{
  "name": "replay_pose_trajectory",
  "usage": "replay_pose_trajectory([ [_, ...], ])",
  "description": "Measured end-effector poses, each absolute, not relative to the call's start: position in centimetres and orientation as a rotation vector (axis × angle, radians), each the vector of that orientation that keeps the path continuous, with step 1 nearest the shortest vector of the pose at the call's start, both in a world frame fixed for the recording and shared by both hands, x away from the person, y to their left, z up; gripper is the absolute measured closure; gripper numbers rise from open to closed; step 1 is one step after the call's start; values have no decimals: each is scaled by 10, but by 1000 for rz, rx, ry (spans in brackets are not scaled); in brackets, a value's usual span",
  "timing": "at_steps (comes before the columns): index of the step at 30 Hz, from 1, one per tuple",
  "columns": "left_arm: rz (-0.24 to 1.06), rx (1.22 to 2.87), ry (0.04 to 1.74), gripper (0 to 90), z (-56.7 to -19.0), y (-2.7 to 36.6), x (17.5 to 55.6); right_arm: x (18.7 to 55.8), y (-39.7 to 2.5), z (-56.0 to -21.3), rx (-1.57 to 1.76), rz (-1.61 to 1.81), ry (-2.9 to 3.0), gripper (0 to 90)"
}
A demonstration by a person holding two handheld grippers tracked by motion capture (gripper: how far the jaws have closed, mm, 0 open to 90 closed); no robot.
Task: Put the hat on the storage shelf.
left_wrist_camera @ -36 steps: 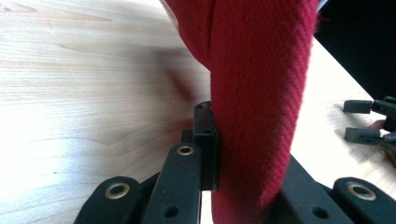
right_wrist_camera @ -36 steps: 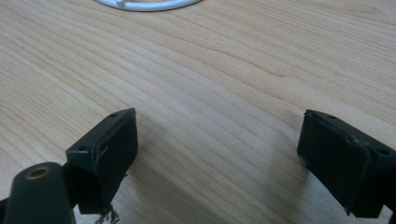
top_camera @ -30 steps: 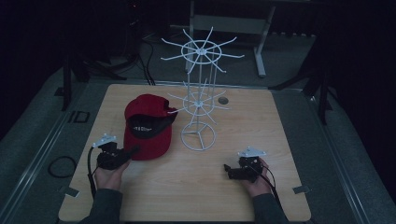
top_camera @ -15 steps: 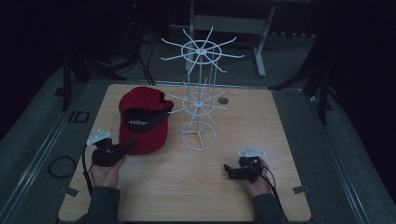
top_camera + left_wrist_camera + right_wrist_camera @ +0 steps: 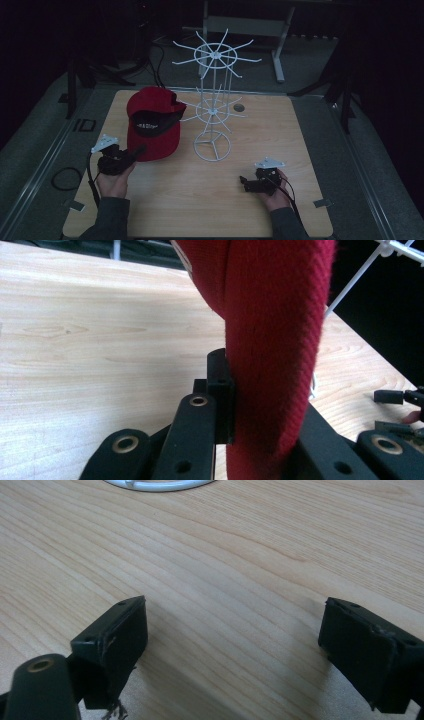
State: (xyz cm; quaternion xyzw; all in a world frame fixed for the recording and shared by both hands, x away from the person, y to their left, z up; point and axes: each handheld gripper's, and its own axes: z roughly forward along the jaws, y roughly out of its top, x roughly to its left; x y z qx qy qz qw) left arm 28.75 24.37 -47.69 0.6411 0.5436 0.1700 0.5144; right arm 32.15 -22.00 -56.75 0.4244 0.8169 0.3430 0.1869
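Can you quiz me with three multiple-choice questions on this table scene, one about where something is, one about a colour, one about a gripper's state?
1. Where does the white wire display stand rest?
A. on the floor
B. on the light wooden table, beside the cap
C. in the right gripper

2. What colour is the fabric baseball cap?
A. red
B. blue
C. yellow

3. What state is the left gripper in?
A. open over bare wood
B. shut on the cap's edge
C. shut on the stand

Answers:
1 B, since its ring base sits on the wood just right of the cap.
2 A, since the high view and the left gripper view both show red cloth.
3 B, since the left gripper view shows red fabric pinched between its black jaws, while the right gripper stands open.
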Motion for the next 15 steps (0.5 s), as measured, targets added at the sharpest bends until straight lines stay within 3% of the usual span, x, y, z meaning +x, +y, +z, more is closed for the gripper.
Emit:
replay_pose_trajectory([
  [15,434,1511,1293,855,-466,238,290,321,-220,-568,1197,967,2299,121],
])
